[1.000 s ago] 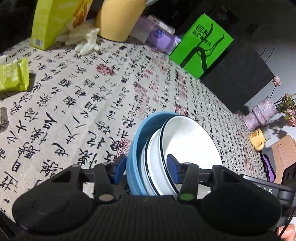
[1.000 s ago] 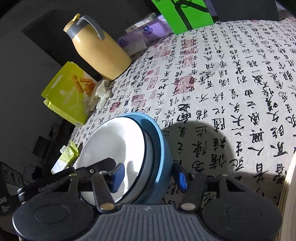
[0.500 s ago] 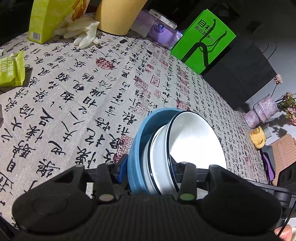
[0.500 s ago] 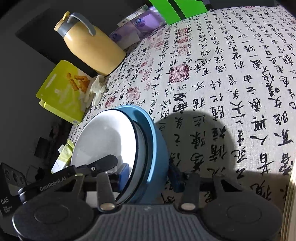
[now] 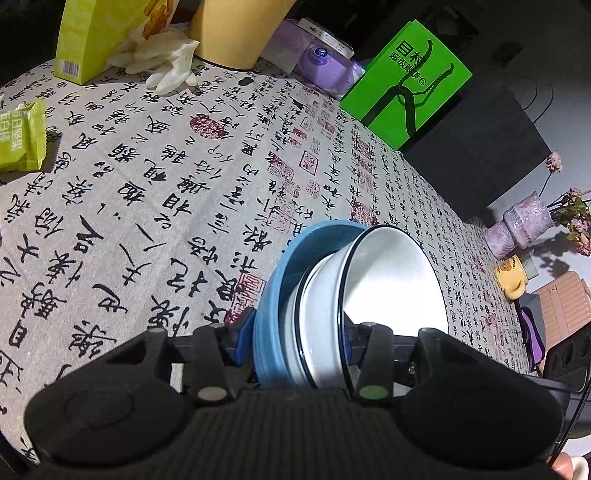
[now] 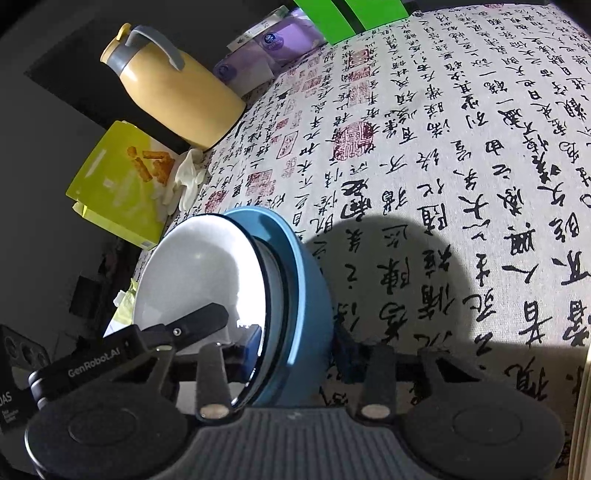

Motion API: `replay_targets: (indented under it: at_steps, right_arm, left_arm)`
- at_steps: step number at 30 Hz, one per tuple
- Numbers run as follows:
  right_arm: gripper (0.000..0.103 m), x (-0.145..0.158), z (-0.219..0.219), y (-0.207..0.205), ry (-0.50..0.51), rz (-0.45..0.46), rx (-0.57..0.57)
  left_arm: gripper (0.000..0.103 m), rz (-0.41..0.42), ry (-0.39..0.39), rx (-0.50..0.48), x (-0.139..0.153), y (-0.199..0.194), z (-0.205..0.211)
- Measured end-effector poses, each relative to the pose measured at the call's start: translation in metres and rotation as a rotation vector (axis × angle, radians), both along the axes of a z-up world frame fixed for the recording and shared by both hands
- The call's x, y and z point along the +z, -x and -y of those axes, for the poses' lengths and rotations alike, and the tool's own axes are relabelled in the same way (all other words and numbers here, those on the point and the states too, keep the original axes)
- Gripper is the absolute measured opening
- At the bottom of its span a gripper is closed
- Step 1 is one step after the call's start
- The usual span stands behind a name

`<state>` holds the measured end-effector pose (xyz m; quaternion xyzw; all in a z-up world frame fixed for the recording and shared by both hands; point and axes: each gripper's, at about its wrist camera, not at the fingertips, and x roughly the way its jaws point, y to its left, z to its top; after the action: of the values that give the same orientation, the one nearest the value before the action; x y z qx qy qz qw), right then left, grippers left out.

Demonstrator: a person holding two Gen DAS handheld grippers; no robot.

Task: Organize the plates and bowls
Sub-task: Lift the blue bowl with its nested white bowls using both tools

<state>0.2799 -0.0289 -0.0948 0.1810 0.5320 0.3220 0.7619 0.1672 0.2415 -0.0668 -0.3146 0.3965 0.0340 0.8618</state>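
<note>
Table draped in a beige cloth printed with black calligraphy and red seals (image 5: 155, 192). In the left wrist view, lying on it: at 11 o'clock, an upright yellow-green cardboard snack box (image 5: 92, 37) with white rubber gloves (image 5: 166, 62) just beside it; at 12 o'clock, the base of a mustard-yellow jug (image 5: 236, 33); at 1 o'clock, lilac tissue packs (image 5: 325, 62) and a bright green paper bag with black cord handles (image 5: 410, 77); at 9 o'clock, a small green foil packet (image 5: 22, 142); at 3 o'clock, a mottled purple vase of dried flowers (image 5: 521, 225) and a yellow mug (image 5: 511, 277).
</note>
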Motion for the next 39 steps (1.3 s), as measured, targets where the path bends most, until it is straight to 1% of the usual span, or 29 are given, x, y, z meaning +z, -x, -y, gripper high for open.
replay_targets:
  at_steps: [15, 39]
  right_arm:
    - [0.039, -0.0015, 0.0009, -0.0008, -0.006, -0.002, 0.0]
    - [0.039, -0.0005, 0.001, 0.0014, -0.008, 0.022, 0.002]
  left_arm:
    - [0.044, 0.001, 0.0, 0.002, -0.0006, -0.0015, 0.0002]
    - [0.043, 0.012, -0.02, -0.01, -0.0001, -0.0013, 0.0014]
